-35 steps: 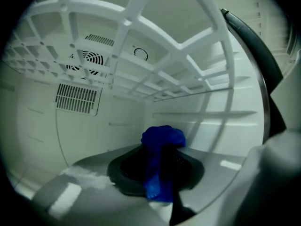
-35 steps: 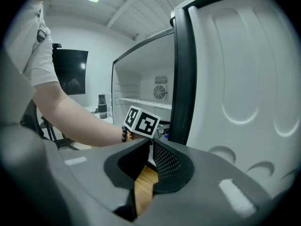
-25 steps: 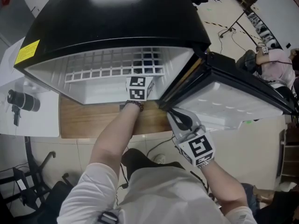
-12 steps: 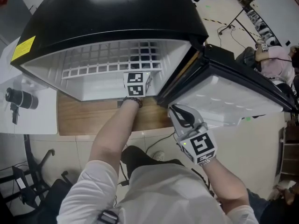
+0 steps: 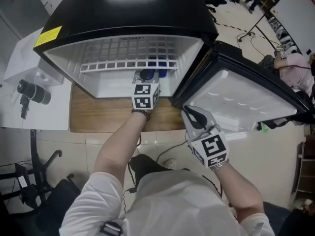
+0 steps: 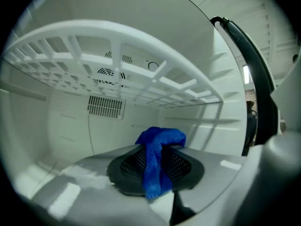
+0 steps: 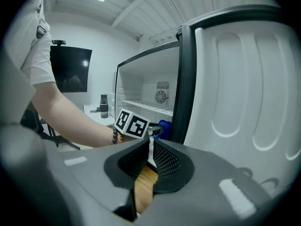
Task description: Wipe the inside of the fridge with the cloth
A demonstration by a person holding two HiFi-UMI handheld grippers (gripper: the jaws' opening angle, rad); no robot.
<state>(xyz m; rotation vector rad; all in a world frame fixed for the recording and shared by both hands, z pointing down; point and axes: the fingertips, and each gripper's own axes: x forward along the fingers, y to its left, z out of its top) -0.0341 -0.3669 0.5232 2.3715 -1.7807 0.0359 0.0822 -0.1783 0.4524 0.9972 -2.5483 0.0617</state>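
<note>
Left claw with cloth inside fridge

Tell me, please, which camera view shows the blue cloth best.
The left gripper view: the cloth sits in the centre, close up, clamped between the jaws. The head view shows only a small blue patch under the shelf; the right gripper view shows a distant sliver.

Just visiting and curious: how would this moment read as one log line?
left gripper: jaws shut on blue cloth, inside fridge | right gripper: jaws closed, empty, beside open door
</note>
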